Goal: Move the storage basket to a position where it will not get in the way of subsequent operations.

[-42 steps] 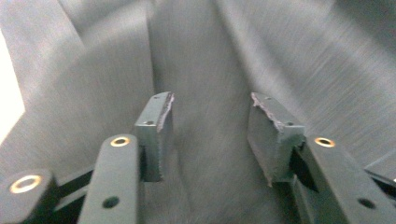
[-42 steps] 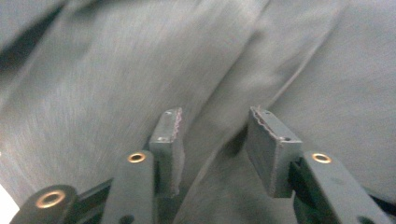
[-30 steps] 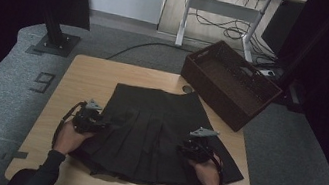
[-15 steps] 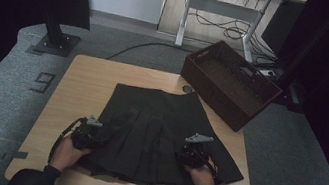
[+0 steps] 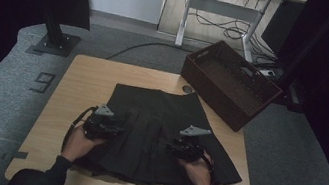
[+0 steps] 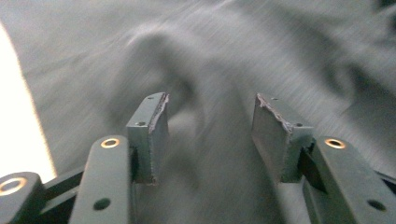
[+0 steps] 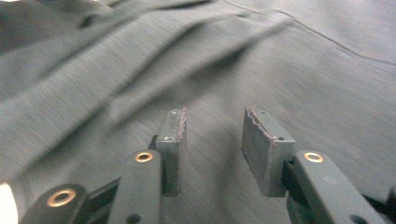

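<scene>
A dark pleated skirt (image 5: 158, 117) lies spread flat on the wooden table (image 5: 83, 84), waistband at the far end. My left gripper (image 5: 116, 126) hovers over the skirt's left side. Its jaws have just been opening and stand apart over a soft ridge of cloth (image 6: 187, 93), with the pads (image 6: 156, 126) clear of it. My right gripper (image 5: 174, 147) is over the skirt's right side. Its jaws have just been closing but are still apart above flat grey fabric (image 7: 303, 70), and nothing is pinched between the pads (image 7: 259, 140).
A brown woven basket (image 5: 235, 84) sits past the table's far right corner. A round cable hole (image 5: 187, 90) lies by the skirt's waistband. A black stand base (image 5: 54, 43) rests on the floor at far left. Bare wood runs along the table's left side.
Both grippers first slid toward the near hem. The left one then came back up the skirt and inward, and the right one shifted slightly inward.
</scene>
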